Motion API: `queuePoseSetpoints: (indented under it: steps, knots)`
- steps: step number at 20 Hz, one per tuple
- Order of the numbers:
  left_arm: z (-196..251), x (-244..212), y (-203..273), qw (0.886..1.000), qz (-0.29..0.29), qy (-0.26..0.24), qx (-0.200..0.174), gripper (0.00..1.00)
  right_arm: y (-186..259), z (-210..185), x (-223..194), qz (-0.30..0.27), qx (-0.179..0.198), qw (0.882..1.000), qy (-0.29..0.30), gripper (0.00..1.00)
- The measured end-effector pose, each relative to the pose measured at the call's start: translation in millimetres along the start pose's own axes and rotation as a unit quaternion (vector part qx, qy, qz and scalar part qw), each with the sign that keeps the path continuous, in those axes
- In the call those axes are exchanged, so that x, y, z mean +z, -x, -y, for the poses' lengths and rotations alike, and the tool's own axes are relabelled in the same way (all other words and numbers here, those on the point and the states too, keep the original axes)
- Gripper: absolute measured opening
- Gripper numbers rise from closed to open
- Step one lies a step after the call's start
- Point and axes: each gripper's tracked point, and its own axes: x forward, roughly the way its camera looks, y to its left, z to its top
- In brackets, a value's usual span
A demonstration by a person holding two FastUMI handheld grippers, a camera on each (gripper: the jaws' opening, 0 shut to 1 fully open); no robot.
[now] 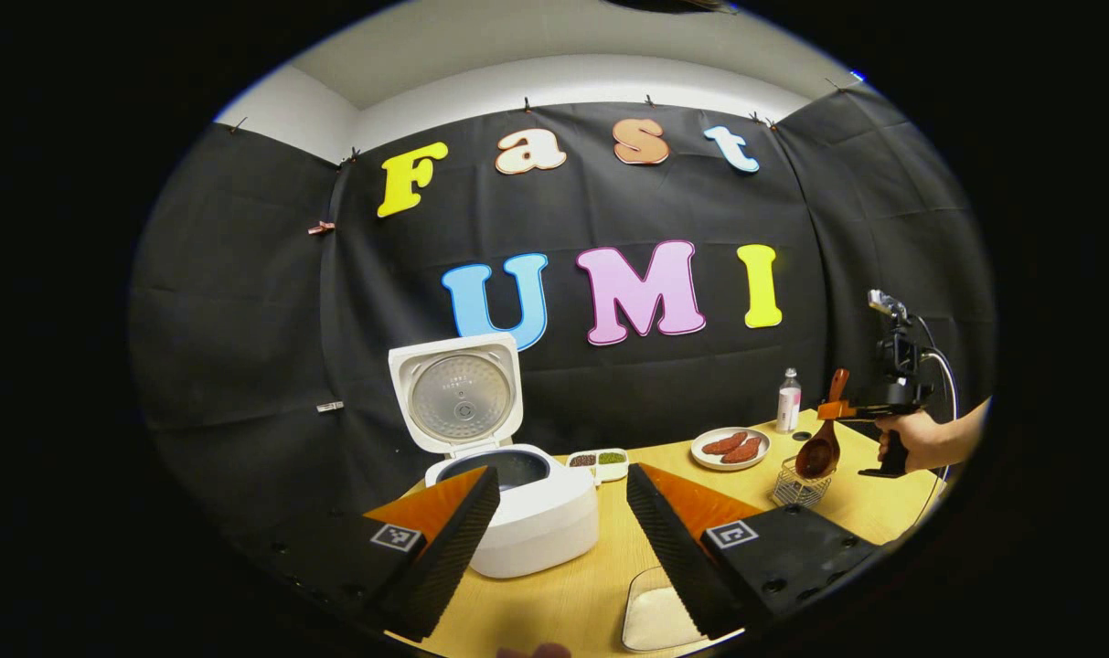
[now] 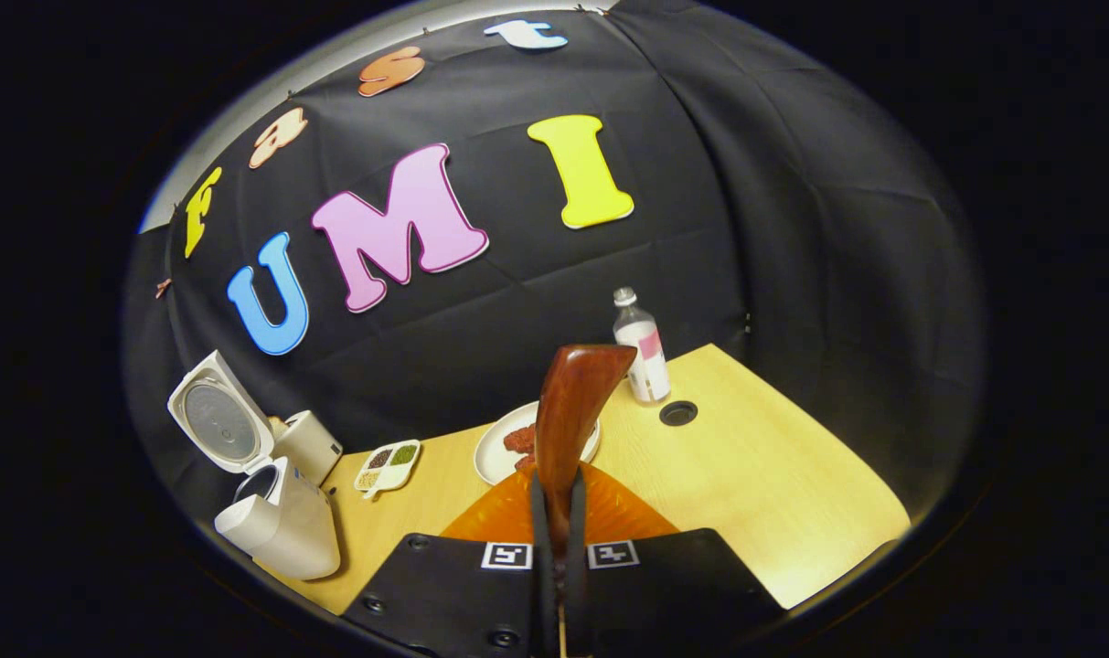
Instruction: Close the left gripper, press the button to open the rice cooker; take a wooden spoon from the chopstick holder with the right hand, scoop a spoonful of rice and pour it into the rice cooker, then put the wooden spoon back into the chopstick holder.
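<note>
The rice cooker [image 1: 517, 498] is seen with its lid raised, near the table's [image 1: 572, 594] left edge. The left gripper [image 1: 563, 525] is held with fingers apart before it. The right gripper [image 2: 559, 512] is clamped on the wooden spoon [image 2: 568, 411], hung over the wire chopstick holder [image 1: 799, 486] toward the right edge. A rice tray [image 1: 655, 617] lies at the near edge. A bottle's [image 2: 644, 352] label cannot be read.

A glossy reddish-brown wooden spoon [image 2: 568, 411] catches the light above a pale, smooth wood-grain tabletop [image 2: 773, 493]. The white rice cooker [image 1: 527, 512] looks like satin plastic, its open lid lined with dull metal. The small basket [image 1: 799, 489] is silvery wire mesh.
</note>
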Motion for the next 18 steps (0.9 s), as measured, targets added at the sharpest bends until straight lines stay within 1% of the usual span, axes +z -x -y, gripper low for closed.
queuePoseSetpoints:
  steps: [2, 5, 7, 9, 11, 13, 16, 18]
  knots:
    - [-5.6, 4.2, 5.3, 1.000, 0.004, 0.002, -0.006, 0.97, 28.0, -13.3, 20.5, 0.017, 0.012, 1.000, 0.014, 0.07]
    - [-17.7, 11.6, 14.9, 1.000, 0.013, 0.003, -0.014, 0.96, 77.8, -44.0, 46.1, 0.045, 0.029, 0.998, 0.029, 0.07]
    - [-24.9, 14.0, 20.3, 1.000, 0.016, 0.005, -0.022, 0.96, 112.0, -71.5, 51.2, 0.055, 0.041, 0.997, 0.029, 0.07]
    - [-31.5, 12.8, 24.5, 0.999, 0.016, 0.007, -0.030, 0.96, 143.3, -101.6, 45.4, 0.056, 0.059, 0.996, 0.025, 0.07]
    - [-37.5, 10.1, 28.8, 0.999, 0.014, 0.009, -0.039, 0.96, 170.0, -128.2, 28.1, 0.046, 0.072, 0.996, 0.033, 0.07]
    - [-44.5, 6.1, 30.7, 0.999, 0.011, 0.014, -0.046, 0.96, 188.2, -151.5, -0.6, 0.027, 0.081, 0.995, 0.049, 0.07]
    - [-58.7, 0.7, 35.2, 0.998, 0.008, 0.020, -0.053, 0.96, 202.5, -182.9, -56.0, -0.011, 0.091, 0.992, 0.086, 0.07]
    - [-68.1, -4.2, 35.4, 0.998, 0.006, 0.022, -0.056, 0.96, 204.0, -196.1, -93.3, -0.034, 0.085, 0.989, 0.112, 0.07]
